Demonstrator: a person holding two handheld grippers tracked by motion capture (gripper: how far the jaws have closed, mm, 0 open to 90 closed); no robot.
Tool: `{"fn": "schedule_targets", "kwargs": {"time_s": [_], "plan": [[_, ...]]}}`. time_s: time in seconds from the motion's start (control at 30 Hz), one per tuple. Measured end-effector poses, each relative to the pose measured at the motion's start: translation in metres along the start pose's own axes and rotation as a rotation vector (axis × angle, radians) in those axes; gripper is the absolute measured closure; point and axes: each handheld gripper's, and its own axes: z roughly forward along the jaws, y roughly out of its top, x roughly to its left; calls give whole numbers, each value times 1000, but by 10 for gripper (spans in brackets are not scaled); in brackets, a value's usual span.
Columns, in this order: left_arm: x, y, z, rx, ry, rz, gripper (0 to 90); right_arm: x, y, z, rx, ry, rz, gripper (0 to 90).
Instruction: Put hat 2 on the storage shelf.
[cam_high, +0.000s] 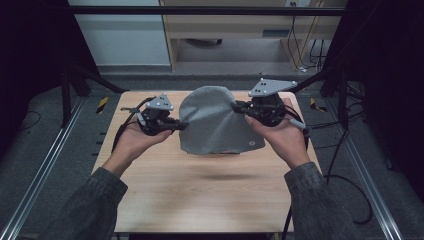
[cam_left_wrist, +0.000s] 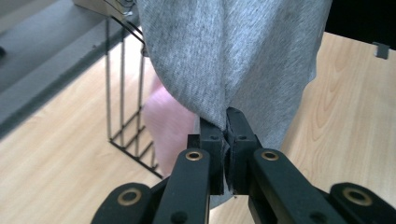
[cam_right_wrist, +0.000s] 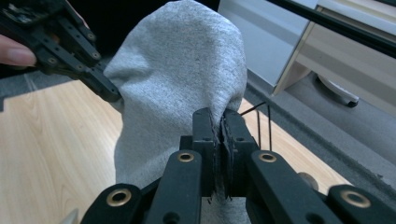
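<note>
A grey knit cloth (cam_high: 214, 122) hangs spread between my two grippers above the wooden table (cam_high: 200, 195). My left gripper (cam_high: 181, 125) is shut on the cloth's left edge. In the left gripper view the jaws (cam_left_wrist: 223, 115) pinch a fold of the grey cloth (cam_left_wrist: 233, 51). My right gripper (cam_high: 236, 106) is shut on the cloth's upper right edge, and in the right gripper view the jaws (cam_right_wrist: 218, 117) clamp the cloth (cam_right_wrist: 182, 70). A small round label (cam_high: 251, 145) sits near the cloth's lower right corner.
A black wire rack (cam_left_wrist: 125, 122) with something pink (cam_left_wrist: 164, 128) stands on the table behind the cloth. The other gripper (cam_right_wrist: 70, 44) shows at the upper left of the right gripper view. Beyond the table's far edge are grey floor (cam_high: 150, 80), cables and a wooden cabinet (cam_high: 235, 25).
</note>
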Motion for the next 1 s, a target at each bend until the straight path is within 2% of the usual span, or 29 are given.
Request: {"fn": "schedule_targets", "kwargs": {"time_s": [0.2, 0.33, 0.63, 0.8, 0.93, 1.0], "plan": [[3, 19, -12, 25, 25, 25, 874, -10, 7, -1, -33, -10, 36, 859], [4, 29, -17, 13, 34, 25, 873, -15, 8, -2, -43, -11, 54, 859], [7, 50, -30, -29, 66, 30, 873, -29, 22, -10, -90, -34, 81, 859], [13, 64, -30, -38, 90, 31, 873, -42, 28, -8, -109, -45, 101, 860], [18, 74, -31, -82, 116, 18, 875, -54, 31, -7, -136, -56, 132, 859], [21, 78, -31, -100, 122, 13, 876, -60, 34, -6, -143, -62, 130, 859]]}}
